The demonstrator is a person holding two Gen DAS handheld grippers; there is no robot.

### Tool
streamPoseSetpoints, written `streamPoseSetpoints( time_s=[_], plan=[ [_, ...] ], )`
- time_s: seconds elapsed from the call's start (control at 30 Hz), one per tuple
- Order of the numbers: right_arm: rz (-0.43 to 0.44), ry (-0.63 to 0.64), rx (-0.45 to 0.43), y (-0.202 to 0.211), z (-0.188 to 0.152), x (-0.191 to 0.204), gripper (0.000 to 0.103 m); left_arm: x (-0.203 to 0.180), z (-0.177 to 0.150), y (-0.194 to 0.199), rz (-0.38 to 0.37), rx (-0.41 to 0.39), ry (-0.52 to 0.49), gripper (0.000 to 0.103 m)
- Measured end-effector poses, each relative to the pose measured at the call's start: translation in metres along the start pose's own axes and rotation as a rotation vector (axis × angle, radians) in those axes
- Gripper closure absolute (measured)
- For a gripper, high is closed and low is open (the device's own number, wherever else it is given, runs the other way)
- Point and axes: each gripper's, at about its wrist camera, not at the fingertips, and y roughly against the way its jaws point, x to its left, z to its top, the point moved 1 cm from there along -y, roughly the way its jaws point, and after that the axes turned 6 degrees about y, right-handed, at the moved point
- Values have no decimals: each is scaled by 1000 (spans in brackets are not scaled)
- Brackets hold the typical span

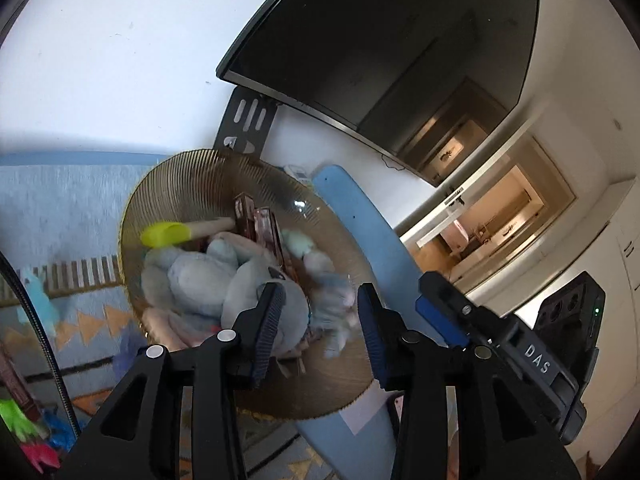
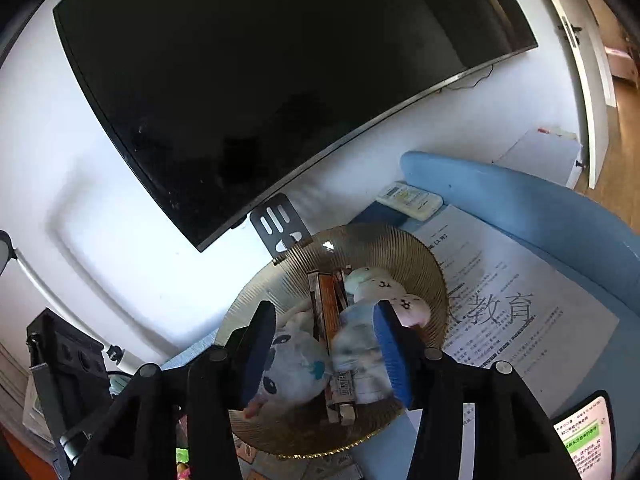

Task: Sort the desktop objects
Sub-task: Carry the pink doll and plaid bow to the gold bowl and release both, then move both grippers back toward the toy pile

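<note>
Both grippers are held apart and empty above the bowl, where piled toys could be knocked out.

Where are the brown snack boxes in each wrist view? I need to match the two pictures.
Left wrist: the brown snack boxes stand in the ribbed bowl, upper middle, right of the yellow scoop.
Right wrist: the boxes run down the bowl's centre, between the soft toys.
Shared landmark: the black slotted bracket just behind the bowl's far rim.
</note>
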Motion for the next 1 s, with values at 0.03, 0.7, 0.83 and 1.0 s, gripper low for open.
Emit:
streamPoseSetpoints(
  time_s=[0.03, 0.7, 0.83, 1.0],
  plan=[
    [3, 2, 0, 2, 0, 1, 52, -1, -2, 3, 4, -7, -9, 66],
    [319, 350, 310, 2, -194, 151, 34, 160, -85, 273, 413, -325, 231, 65],
    [334, 364, 359, -18, -216, 155, 34, 215, -80, 319, 572, -341, 286, 60],
    [368, 307, 360, -20, -213, 143, 34, 283, -65, 314, 491, -315, 532, 58]
  ],
)
